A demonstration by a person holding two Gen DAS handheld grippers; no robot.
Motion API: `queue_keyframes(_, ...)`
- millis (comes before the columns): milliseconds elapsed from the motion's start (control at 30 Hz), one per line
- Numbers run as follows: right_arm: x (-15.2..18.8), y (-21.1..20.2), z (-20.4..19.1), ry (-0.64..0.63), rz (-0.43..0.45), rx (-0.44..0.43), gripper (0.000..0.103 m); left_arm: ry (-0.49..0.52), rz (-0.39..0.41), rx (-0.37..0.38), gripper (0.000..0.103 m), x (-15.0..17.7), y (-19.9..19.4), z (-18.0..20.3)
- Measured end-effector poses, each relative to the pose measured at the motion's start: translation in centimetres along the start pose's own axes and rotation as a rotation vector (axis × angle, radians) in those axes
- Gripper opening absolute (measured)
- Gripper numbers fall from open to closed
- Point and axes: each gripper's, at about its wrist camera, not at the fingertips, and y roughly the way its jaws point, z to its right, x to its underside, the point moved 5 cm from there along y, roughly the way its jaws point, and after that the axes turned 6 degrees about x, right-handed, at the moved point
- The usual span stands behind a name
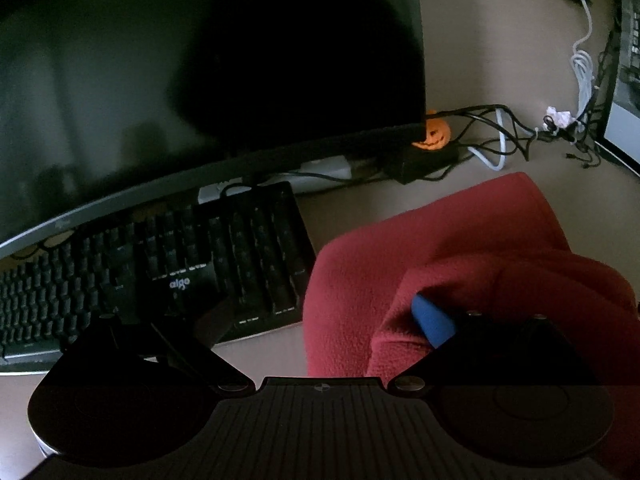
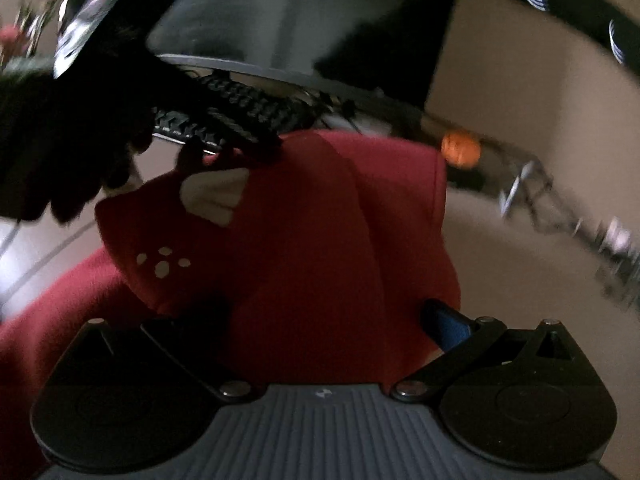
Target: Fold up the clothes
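Left tongs (image 1: 320,312) spread | right tongs (image 2: 320,320) state unclear | fuzzy red fleece garment (image 2: 320,220) bunched

I count one red garment (image 1: 460,248), one black keyboard (image 1: 160,268), one dark monitor (image 1: 200,60), one orange pumpkin figure (image 1: 434,134), two grippers, the left gripper (image 1: 320,320) and the right gripper (image 2: 324,320).

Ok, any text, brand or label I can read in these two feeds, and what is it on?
"aigo": white logo on the black keyboard, left wrist view.
Monitor: small mark on its lower bezel, too small to read.
Red garment: white patch and dots, a print, not letters.
Right wrist view: blurred, nothing readable.
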Motion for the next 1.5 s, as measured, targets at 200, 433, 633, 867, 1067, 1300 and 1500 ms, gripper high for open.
queue_keyframes(200, -0.7, -2.1, 2.3, 0.062, -0.032, -0.087, 0.103, -0.037, 0.016, 0.005, 0.099, 0.1, -1.4, -0.4)
queue_keyframes(433, 2.4, -6.2, 1.1, -0.009, -0.026, -0.181, 0.103, -0.121, -0.055, 0.037, 0.099, 5.0, -4.1, -1.4)
queue_keyframes(633, 4.7, -5.7, 0.6, -0.048, -0.088, -0.143, 0.103, -0.22, -0.08, 0.039, 0.099, 8.0, -5.1, -1.7)
queue_keyframes(867, 5.2, -5.9, 4.0, -0.131, -0.082, 0.035, 0.103, -0.246, -0.099, 0.039, 0.099, 8.1, -5.6, -0.5)
queue_keyframes(1067, 5.2, -6.7, 9.1, -0.081, -0.07, 0.207, 0.103, -0.349, -0.128, 0.189, 0.099, 9.8, -6.9, 3.5)
queue_keyframes(1300, 4.9, -9.5, 16.1, 0.08, -0.042, 0.347, 0.103, -0.251, -0.172, 0.445, 0.101, 9.7, -8.1, 13.0)
queue_keyframes(1500, 4.0, -12.2, 17.2, 0.211, 0.049, 0.238, 0.103, -0.163, -0.095, 0.628, 0.101, 7.1, -11.3, 12.7)
